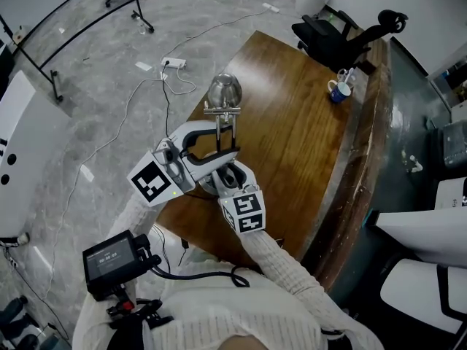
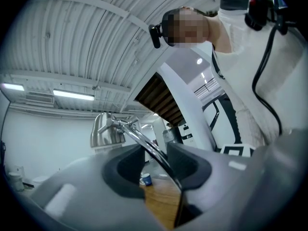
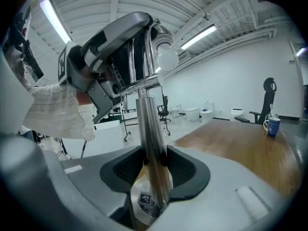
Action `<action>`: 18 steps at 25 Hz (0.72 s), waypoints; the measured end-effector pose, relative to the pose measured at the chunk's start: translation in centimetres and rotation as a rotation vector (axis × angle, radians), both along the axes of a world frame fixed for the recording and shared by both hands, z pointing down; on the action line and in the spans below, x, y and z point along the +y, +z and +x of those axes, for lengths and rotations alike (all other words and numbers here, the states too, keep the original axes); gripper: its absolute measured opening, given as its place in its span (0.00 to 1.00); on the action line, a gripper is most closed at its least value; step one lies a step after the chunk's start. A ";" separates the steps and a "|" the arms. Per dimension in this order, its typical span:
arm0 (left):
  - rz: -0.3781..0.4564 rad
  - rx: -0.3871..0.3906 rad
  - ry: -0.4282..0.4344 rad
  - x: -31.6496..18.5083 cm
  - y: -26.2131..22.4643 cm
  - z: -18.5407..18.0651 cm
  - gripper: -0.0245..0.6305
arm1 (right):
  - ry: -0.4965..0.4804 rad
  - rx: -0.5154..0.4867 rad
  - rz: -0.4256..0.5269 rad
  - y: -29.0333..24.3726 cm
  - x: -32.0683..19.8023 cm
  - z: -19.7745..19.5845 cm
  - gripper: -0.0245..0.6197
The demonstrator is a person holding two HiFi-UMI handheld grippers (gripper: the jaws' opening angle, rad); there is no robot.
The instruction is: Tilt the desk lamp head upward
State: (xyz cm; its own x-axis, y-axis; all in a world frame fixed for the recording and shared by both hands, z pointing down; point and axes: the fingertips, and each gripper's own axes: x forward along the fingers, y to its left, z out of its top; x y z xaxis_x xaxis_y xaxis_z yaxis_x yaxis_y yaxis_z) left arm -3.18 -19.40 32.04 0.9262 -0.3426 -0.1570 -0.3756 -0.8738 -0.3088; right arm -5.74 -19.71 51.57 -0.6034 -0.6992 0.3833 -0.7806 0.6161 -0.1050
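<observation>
The chrome desk lamp stands near the left edge of the wooden table point(image 1: 292, 137). Its dome head point(image 1: 224, 90) tops thin arm rods point(image 1: 227, 131). My left gripper point(image 1: 221, 152) is open around the arm rod point(image 2: 144, 146). The rod lies against the right pad, with a gap to the left pad, and the head point(image 2: 102, 130) shows beyond the jaws. Lower down, my right gripper point(image 1: 228, 176) is shut on the thick lamp post point(image 3: 149, 129), which fills the space between its pads. The round base point(image 3: 144, 201) shows below the jaws and the bulb point(image 3: 166, 57) above.
A blue-and-white mug point(image 1: 338, 90) stands at the table's far right, next to a black office chair point(image 1: 336, 35). A power strip point(image 1: 174, 63) and cables lie on the floor to the left. A small screen unit point(image 1: 113, 257) hangs at the person's chest.
</observation>
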 end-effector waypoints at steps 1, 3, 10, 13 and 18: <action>-0.006 0.003 -0.001 -0.1 0.0 -0.1 0.24 | 0.000 -0.001 -0.001 0.0 -0.1 0.0 0.26; -0.028 0.023 -0.001 -0.5 -0.1 -0.2 0.24 | 0.000 0.006 -0.001 0.0 -0.3 -0.1 0.26; -0.087 0.043 0.007 -1.2 -0.5 -0.4 0.25 | -0.008 0.046 0.009 0.0 -0.3 -0.1 0.26; -0.151 0.100 0.022 -1.3 -1.1 -0.6 0.27 | -0.013 0.039 0.009 -0.1 -0.2 0.0 0.26; -0.314 0.212 0.074 -1.5 -1.0 -1.4 0.42 | -0.020 0.039 -0.003 0.1 0.1 0.2 0.27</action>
